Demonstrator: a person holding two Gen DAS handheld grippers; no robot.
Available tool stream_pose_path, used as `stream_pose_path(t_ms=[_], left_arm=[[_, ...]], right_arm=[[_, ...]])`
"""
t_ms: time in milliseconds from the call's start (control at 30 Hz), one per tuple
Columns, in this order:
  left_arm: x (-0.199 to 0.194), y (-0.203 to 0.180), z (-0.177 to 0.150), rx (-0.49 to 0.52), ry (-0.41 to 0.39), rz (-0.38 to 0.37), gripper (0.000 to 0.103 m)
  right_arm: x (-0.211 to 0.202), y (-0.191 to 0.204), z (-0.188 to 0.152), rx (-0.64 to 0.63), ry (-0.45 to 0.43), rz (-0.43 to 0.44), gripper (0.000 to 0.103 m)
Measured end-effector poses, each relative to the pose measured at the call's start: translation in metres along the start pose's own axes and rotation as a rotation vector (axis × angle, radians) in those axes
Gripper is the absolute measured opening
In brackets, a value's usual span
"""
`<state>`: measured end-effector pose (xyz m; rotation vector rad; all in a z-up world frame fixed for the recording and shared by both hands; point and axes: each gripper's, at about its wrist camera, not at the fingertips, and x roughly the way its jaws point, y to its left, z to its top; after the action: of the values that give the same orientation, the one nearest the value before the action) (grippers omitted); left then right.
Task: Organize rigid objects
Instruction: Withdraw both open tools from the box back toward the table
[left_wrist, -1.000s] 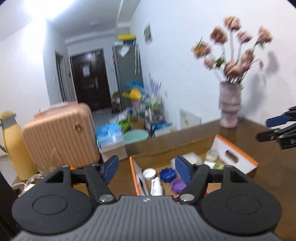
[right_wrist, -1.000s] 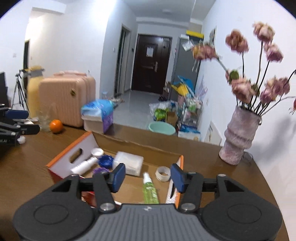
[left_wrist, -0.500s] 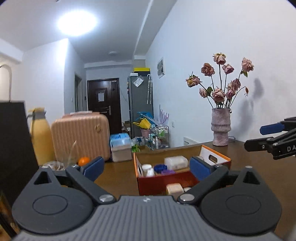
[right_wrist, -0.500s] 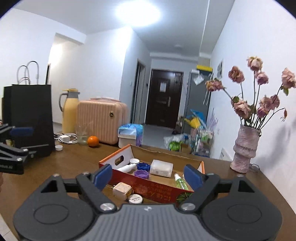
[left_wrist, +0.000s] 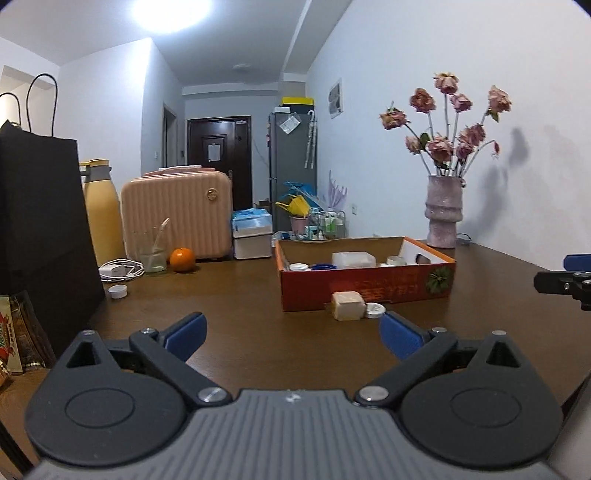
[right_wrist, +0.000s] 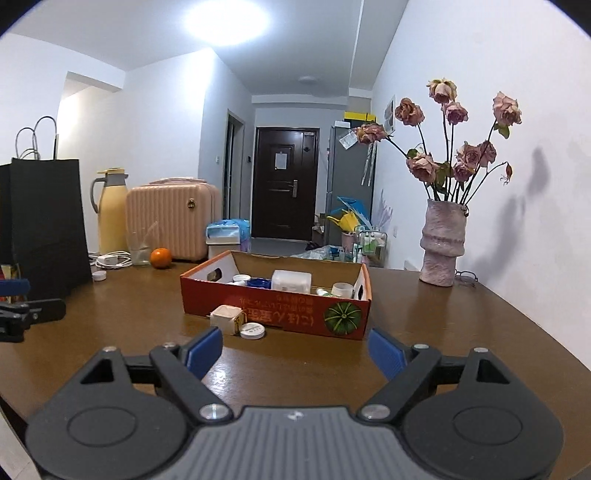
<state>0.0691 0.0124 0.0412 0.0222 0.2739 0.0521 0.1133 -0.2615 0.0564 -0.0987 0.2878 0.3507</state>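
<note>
An open red cardboard box (left_wrist: 365, 284) (right_wrist: 280, 314) stands on the brown table and holds several small jars, bottles and a white container. A beige cube (left_wrist: 347, 305) (right_wrist: 226, 319) and a white lid (left_wrist: 375, 309) (right_wrist: 252, 330) lie on the table against the box's near side. My left gripper (left_wrist: 291, 334) is open and empty, low over the table, short of the box. My right gripper (right_wrist: 295, 350) is open and empty, also short of the box. Each gripper shows at the edge of the other's view.
A vase of dried roses (right_wrist: 443, 243) stands at the back right. A black paper bag (left_wrist: 44, 236), a yellow flask (left_wrist: 103, 206), a glass (left_wrist: 151, 251), an orange (left_wrist: 182, 259), a white charger (left_wrist: 118, 269) and a small cap (left_wrist: 118, 291) are at the left. A pink suitcase (left_wrist: 177, 214) stands behind.
Both grippers have pulled back from above the box and dropped low to the table, and their jaws have opened wider. The box now lies ahead of them.
</note>
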Motion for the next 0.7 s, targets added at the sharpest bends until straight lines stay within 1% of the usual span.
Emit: stream_pose_path(t_ms=[167, 333, 567, 700], left_arm=[[-0.006, -0.014, 0.001, 0.033, -0.008, -0.021, 0.102], [0.003, -0.022, 0.000, 0.044, 0.011, -0.034, 0.102], [0.045, -0.023, -0.008, 0.051, 0.101, -0.029, 0.102], [0.080, -0.027, -0.003, 0.064, 0.125, -0.070, 0.102]], right_arm=[[-0.011, 0.010, -0.007, -0.032, -0.012, 0.033, 0.088], [-0.004, 0.011, -0.011, -0.029, 0.006, 0.033, 0.088], [0.040, 0.009, -0.020, -0.012, 0.090, 0.038, 0.088], [0.077, 0.009, -0.020, -0.006, 0.142, 0.061, 0.087]])
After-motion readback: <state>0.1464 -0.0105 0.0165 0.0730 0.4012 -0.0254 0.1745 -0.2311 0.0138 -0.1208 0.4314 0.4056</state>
